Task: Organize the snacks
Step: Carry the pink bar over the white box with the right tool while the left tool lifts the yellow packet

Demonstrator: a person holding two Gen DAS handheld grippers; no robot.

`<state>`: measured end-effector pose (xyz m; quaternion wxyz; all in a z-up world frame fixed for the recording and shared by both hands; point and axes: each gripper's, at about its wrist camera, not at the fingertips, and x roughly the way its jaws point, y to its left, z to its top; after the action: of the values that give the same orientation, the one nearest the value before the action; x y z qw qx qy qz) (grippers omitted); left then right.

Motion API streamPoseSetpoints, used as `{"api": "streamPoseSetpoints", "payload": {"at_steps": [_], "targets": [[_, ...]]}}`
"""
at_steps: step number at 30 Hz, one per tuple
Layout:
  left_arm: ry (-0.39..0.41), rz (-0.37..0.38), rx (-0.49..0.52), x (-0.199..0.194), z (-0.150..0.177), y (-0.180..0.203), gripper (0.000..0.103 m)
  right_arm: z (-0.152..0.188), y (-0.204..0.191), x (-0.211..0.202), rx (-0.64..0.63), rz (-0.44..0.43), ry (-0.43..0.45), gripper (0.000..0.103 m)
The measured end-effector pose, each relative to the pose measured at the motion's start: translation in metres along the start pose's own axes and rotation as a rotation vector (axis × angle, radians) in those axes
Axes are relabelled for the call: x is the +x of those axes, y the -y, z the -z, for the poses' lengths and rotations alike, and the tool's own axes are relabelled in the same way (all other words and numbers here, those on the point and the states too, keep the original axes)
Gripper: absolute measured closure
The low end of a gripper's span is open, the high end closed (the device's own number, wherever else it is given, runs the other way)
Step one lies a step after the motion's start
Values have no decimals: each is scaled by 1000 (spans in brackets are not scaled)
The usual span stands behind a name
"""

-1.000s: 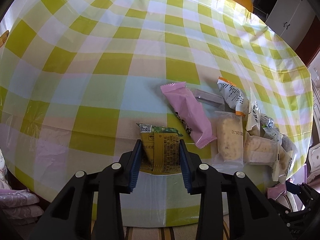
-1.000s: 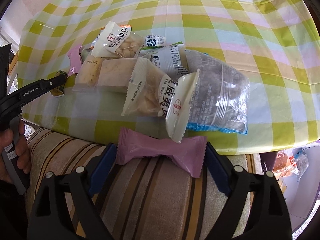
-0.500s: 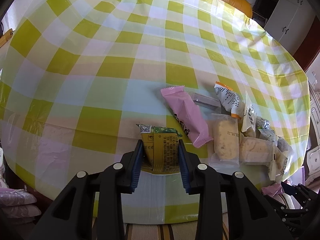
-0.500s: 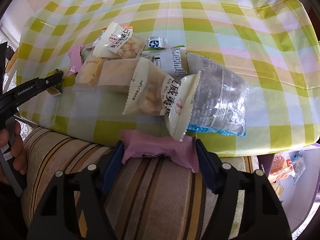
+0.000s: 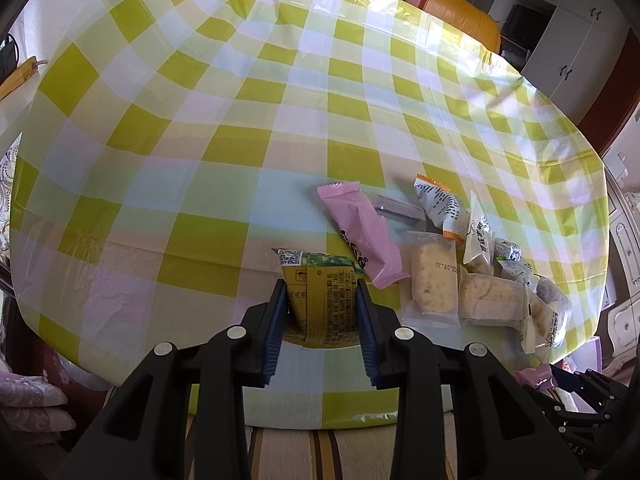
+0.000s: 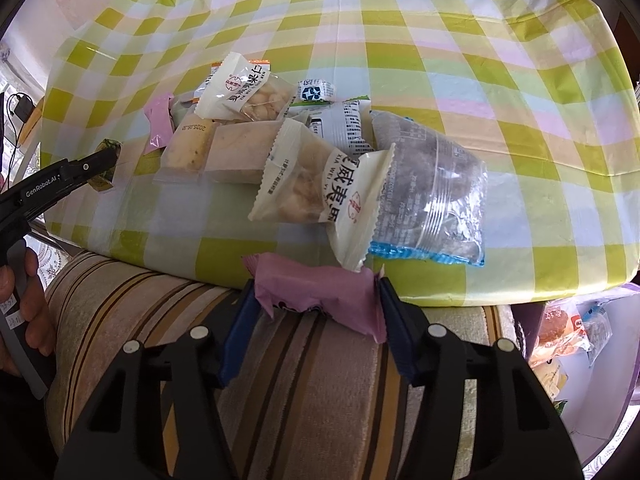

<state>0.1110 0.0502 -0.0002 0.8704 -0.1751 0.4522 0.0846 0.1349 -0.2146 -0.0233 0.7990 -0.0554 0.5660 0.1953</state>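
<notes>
Surface: a rounded table under a glossy plastic tablecloth (image 5: 248,128) checked in yellow-green, white, pale blue and pink, creased near its edges; most of it lies bare toward the far edge.

Room: a striped beige sofa cushion (image 6: 304,376) sits just below the table's near edge. An orange chair back (image 5: 464,16) and white cabinets (image 5: 560,36) stand beyond the far edge. A purple-rimmed bin holding more packets (image 6: 568,332) is at the lower right of the right wrist view.

Left gripper (image 5: 322,312): blue-padded fingers pressed together on a yellow-and-green snack packet (image 5: 324,296), held at the near edge of the table.

Right gripper (image 6: 316,304): fingers squeezing a crumpled pink wrapper (image 6: 316,292), held over the sofa cushion just off the table's near edge.

Snack pile, near edge, right side of the table:
- a second pink packet (image 5: 364,236), flat, just beside the yellow-and-green one;
- a clear-wrapped pale cake (image 5: 434,280) and a clear-wrapped biscuit (image 5: 490,296), side by side;
- white nut packets with red seals (image 6: 244,88), one overhanging the edge (image 6: 348,204);
- a clear blue-edged bag of dark pieces (image 6: 432,192);
- an orange-trimmed white packet (image 5: 438,204);
- a small grey-purple strip (image 5: 396,208).
</notes>
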Motion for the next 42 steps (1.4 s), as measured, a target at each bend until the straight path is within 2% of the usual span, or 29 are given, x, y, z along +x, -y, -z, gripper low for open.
{"api": "streamPoseSetpoints", "payload": {"at_steps": [9,19,33,42], "targets": [[8,26,16,-14,9,11,71,3,8,-22,32,-14,50,44],[7,76,84,-29,22,48,71,11,38,-45,96,-8,101,44],[-33,200,250,-33,45,142,71,42,128,-78,261,86,178,44],[-90,328,380,-29,66,221,71,69,192,-92,371,162,207,44]]}}
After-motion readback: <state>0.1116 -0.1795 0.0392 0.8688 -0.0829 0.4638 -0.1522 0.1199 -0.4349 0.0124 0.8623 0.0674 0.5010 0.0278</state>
